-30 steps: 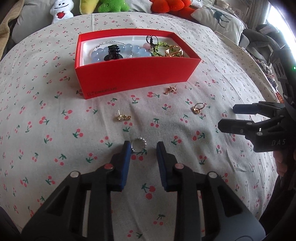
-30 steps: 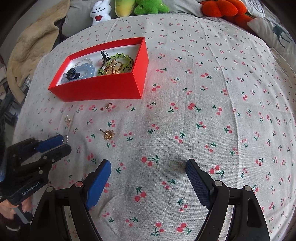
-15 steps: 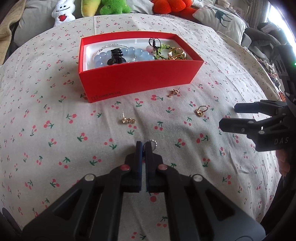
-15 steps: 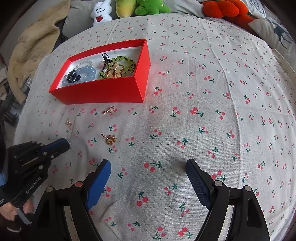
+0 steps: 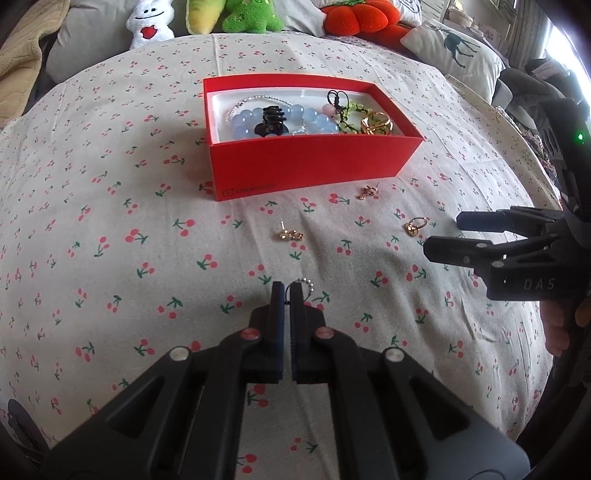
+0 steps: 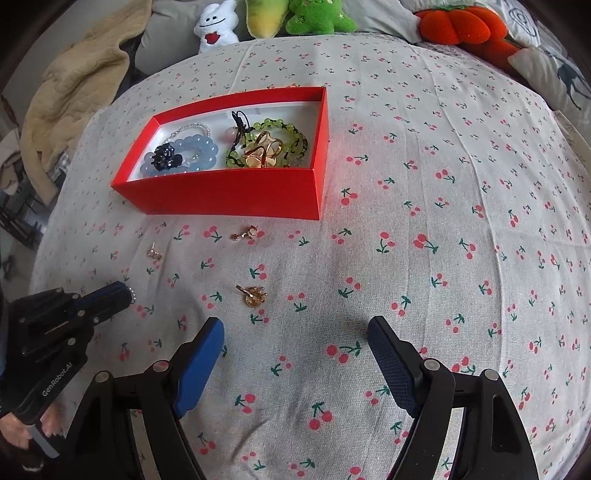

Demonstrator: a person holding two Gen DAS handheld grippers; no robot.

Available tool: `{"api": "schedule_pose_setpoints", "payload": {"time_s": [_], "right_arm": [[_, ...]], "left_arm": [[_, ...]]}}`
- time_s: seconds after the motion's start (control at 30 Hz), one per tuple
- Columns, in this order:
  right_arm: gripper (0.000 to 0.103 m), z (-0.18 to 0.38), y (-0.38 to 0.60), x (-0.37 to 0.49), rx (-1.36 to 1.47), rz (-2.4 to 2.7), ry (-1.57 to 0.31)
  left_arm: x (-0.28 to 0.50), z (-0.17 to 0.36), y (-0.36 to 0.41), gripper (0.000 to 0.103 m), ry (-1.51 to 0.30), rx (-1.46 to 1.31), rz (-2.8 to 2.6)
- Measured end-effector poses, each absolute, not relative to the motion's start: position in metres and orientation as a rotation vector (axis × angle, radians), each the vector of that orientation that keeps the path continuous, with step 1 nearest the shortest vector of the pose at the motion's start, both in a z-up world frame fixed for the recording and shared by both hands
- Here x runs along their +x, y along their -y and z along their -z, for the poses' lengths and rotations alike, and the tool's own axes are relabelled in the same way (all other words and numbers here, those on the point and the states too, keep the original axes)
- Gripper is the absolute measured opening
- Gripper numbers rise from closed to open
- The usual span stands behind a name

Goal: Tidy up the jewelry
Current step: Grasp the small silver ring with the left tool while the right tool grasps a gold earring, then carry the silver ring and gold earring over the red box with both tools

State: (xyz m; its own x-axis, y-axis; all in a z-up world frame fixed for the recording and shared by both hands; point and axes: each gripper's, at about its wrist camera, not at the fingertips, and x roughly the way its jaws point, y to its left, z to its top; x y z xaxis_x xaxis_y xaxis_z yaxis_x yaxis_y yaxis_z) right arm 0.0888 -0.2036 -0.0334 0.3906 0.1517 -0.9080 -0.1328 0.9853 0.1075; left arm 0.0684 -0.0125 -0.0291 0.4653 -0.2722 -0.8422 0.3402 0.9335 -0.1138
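Plush toys, white [image 5: 149,24], green [image 5: 251,16] and orange [image 5: 360,16], line the far edge of the cherry-print cloth [image 5: 110,221].

A red rectangular cardboard box [image 5: 314,162] sits on the cherry-print bedsheet [image 5: 110,240], with bead bracelets [image 5: 284,120] inside. Three small gold earrings [image 5: 290,234] lie before it. Plush toys [image 5: 251,16] line up behind.

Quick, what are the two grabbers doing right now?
Left gripper: shut on the beaded ring.
Right gripper: open, holding nothing.
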Motion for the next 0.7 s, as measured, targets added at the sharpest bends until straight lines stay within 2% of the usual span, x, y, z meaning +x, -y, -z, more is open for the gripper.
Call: {"api": "schedule_pose_setpoints", "payload": {"time_s": [0.17,0.33,0.5,0.6,0.7], "right_arm": [[0.056,0.039,0.189,0.095,-0.009,-0.183,-1.167],[0.032,0.038,0.179,0.103,-0.010,-0.203,-1.167],[0.014,0.039,0.176,0.110,-0.011,-0.199,-1.164],[0.012,0.037,0.177,0.112,0.005,-0.197,-1.167],[0.006,0.033,0.179,0.112,0.016,-0.200,-1.164]], "left_arm": [[0.069,0.030,0.002,0.003,-1.044,0.050,0.336],[0.070,0.029,-0.002,0.003,-1.055,0.038,0.324],[0.070,0.027,-0.004,0.003,-1.061,0.031,0.323],[0.070,0.027,-0.006,0.003,-1.067,0.022,0.323],[0.071,0.024,-0.008,0.003,-1.070,0.008,0.323]]}}
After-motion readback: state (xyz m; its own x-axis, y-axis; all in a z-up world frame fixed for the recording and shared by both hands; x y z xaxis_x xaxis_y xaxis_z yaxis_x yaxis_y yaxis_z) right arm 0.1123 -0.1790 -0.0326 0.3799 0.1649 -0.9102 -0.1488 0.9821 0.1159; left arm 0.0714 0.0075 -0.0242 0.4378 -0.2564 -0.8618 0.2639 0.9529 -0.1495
